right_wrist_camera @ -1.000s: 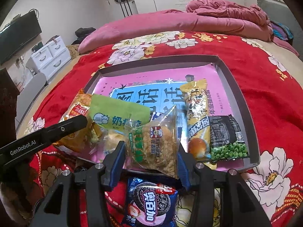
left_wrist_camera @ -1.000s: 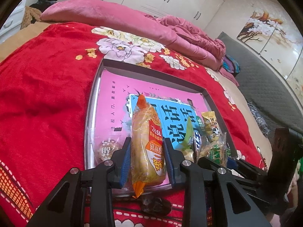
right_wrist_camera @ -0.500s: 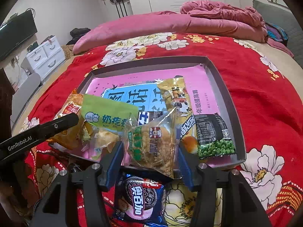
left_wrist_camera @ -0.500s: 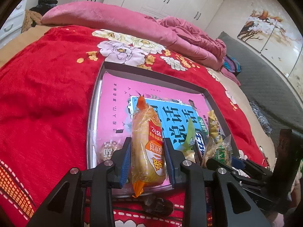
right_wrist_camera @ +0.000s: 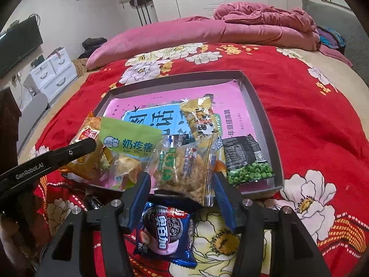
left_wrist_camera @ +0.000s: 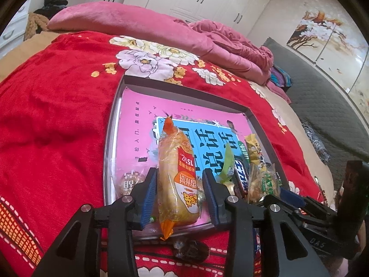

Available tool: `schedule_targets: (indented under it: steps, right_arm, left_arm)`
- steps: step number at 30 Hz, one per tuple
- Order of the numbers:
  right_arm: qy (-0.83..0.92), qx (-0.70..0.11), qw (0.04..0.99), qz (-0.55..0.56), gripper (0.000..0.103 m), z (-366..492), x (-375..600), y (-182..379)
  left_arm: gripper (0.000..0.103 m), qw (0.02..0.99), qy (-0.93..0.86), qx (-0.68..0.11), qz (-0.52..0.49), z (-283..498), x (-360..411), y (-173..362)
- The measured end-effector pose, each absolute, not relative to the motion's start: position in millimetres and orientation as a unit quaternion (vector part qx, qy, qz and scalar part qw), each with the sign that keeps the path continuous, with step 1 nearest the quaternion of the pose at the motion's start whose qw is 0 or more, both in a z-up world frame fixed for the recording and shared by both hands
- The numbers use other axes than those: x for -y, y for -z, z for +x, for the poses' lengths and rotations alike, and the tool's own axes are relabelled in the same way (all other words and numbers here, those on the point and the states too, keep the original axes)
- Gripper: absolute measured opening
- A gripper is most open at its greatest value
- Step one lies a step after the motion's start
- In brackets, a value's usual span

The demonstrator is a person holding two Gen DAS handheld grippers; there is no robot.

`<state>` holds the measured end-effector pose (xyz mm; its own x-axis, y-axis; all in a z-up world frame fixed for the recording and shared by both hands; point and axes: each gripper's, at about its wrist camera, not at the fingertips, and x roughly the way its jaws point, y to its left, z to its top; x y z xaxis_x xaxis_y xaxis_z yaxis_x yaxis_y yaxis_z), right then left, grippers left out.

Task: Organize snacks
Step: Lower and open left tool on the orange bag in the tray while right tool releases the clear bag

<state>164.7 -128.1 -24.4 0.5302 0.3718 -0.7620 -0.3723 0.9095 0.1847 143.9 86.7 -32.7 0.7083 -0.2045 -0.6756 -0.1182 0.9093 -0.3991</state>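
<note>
While both grippers hang over the near edge of the tray, each has a packet between its fingers:

Left gripper (left_wrist_camera: 180, 191): jaws narrowed onto the orange rice-cracker packet (left_wrist_camera: 177, 180), which stands on edge, its long axis running toward the far edge of the tray.

Right gripper (right_wrist_camera: 182, 184): jaws set around the clear floss-cake packet (right_wrist_camera: 184, 170); the blue pads sit at its crinkled sides and appear to pinch it, held tilted above the near edge.

Tray (right_wrist_camera: 260, 106): grey walls, pink printed lining, lying on the red floral blanket (right_wrist_camera: 311, 120); its far half is bare.

In the tray: green milk-candy packet (right_wrist_camera: 131, 138) near the near-left corner, yellow panda packet (right_wrist_camera: 201, 117) mid-tray, green-pea packet (right_wrist_camera: 246, 161) at the near-right corner.

Outside the tray: Oreo packet (right_wrist_camera: 163, 230) on the blanket, just short of the near edge, under the right gripper.

Step in hand: probably placing both held packets into the tray.

Next move: likely lower each packet flat onto bare lining toward the far half, release, then fetch the Oreo packet.
</note>
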Motion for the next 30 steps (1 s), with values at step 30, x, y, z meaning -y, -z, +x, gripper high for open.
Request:
schedule_targets:
  steps: [30]
  right_arm:
    - [-0.196, -0.427, 0.883, -0.018, 0.056, 178, 126, 26]
  left_arm:
    - [0.05, 0.905, 0.005, -0.369, -0.212, 129, -97, 22]
